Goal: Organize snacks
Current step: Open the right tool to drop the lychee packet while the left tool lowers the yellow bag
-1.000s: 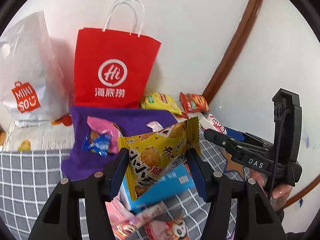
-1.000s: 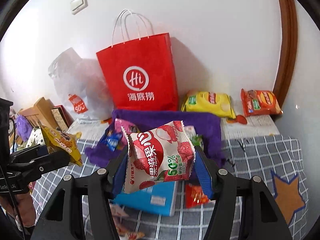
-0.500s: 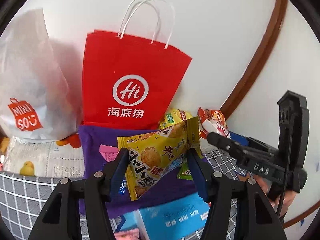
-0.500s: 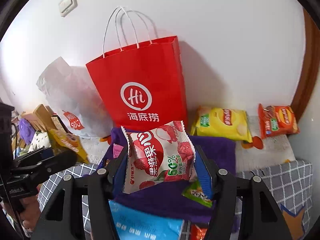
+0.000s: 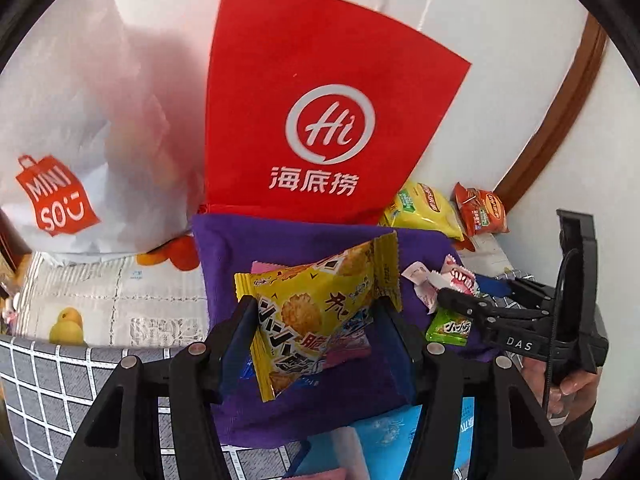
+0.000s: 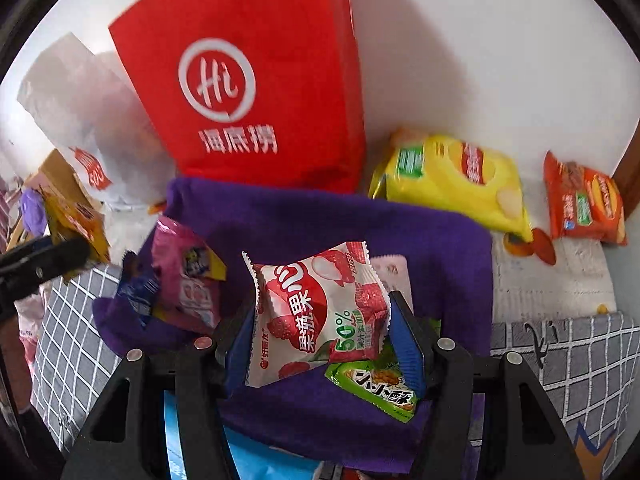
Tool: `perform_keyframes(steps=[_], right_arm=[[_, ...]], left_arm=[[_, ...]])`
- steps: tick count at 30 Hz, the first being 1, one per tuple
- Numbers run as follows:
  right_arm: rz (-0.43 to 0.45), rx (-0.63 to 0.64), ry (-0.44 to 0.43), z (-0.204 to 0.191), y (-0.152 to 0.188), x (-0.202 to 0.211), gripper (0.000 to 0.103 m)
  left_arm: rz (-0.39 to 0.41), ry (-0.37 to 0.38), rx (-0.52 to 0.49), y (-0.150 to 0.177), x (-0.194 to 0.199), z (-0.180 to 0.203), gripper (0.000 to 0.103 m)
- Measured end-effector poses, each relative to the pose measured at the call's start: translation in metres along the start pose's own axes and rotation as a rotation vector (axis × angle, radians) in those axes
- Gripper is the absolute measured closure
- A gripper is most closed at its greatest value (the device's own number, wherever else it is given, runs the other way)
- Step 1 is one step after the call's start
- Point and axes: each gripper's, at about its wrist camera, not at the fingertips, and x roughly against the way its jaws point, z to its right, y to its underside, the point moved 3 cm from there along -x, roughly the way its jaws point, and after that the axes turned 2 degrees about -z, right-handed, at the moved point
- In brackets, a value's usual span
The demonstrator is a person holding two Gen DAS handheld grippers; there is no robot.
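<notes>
Both grippers have closed in on the purple cloth bag (image 6: 420,240), now looming larger. Left gripper (image 5: 316,328) clamps a yellow cracker packet (image 5: 316,312) between its pads; right gripper (image 6: 322,322) pinches a white lychee packet (image 6: 316,308) marked "50%". Behind stand the red "Hi" bag (image 5: 320,112) and white "MINISO" bag (image 5: 80,120).

lychee snack packet (image 6: 316,312) in jaws, purple cloth (image 6: 420,240)

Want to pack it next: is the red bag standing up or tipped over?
Standing up: the red bag rises tall against the wall, base down behind the purple cloth.
</notes>
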Motion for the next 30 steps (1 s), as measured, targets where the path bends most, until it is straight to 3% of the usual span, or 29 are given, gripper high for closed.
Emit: perform_keyframes(steps=[8, 19, 23, 30], right_arm=[[-0.062, 0.068, 0.017, -0.014, 0.008, -0.016, 0.041], [-0.112, 0.044, 0.009, -0.007, 0.011, -0.027, 0.035], [-0.109, 0.031, 0.006, -0.006, 0.011, -0.023, 0.034], [-0.012, 0.009, 0.016, 0.0, 0.002, 0.01, 0.034]], left_arm=[[-0.037, 0.038, 0.0, 0.005, -0.009, 0.006, 0.045], [-0.132, 0.003, -0.017, 0.014, -0.035, 0.013, 0.045], [-0.148, 0.014, -0.016, 0.016, -0.038, 0.014, 0.047], [-0.167, 0.037, -0.046, 0.02, -0.039, 0.022, 0.047]])
